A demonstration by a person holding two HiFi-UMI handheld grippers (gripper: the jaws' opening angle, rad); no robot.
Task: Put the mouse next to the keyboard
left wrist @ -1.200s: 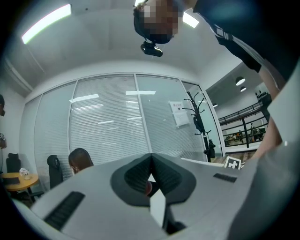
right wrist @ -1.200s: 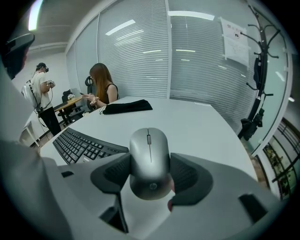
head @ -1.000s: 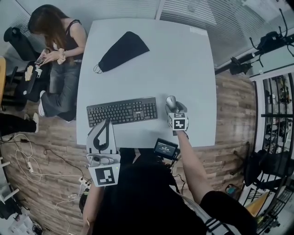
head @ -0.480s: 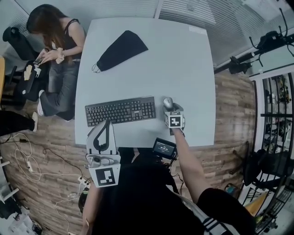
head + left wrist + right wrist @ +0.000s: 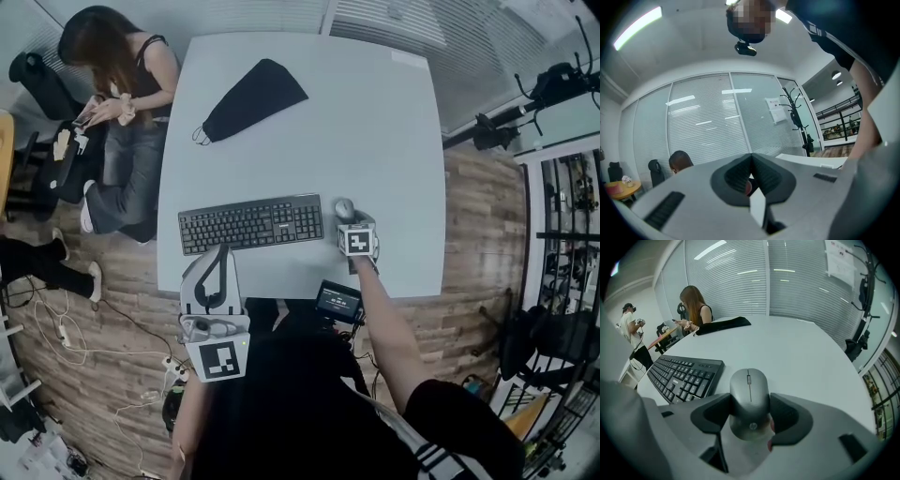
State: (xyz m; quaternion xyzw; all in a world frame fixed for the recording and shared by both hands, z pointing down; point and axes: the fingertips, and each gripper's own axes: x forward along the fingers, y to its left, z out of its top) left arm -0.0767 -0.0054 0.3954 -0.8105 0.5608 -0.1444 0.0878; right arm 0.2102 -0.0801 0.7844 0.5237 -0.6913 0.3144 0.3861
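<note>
A grey mouse (image 5: pixel 345 208) lies just off the right end of the black keyboard (image 5: pixel 251 223) on the pale table (image 5: pixel 375 131). My right gripper (image 5: pixel 348 216) is shut on it; in the right gripper view the dark pads press both sides of the mouse (image 5: pixel 749 397), and the keyboard (image 5: pixel 684 376) lies close on its left. My left gripper (image 5: pixel 221 251) is held at the table's front edge, below the keyboard. Its jaws are shut with nothing between them (image 5: pixel 751 157), and it points up and away from the table.
A black cloth pouch (image 5: pixel 251 101) lies at the back left of the table. A person (image 5: pixel 122 84) sits beside the table's left edge. A small device with a screen (image 5: pixel 338 302) sits at the front edge. Cables lie on the wooden floor (image 5: pixel 84 319).
My right gripper has carried the mouse a little to the left, closer to the keyboard's right end. The left gripper has stayed where it was.
</note>
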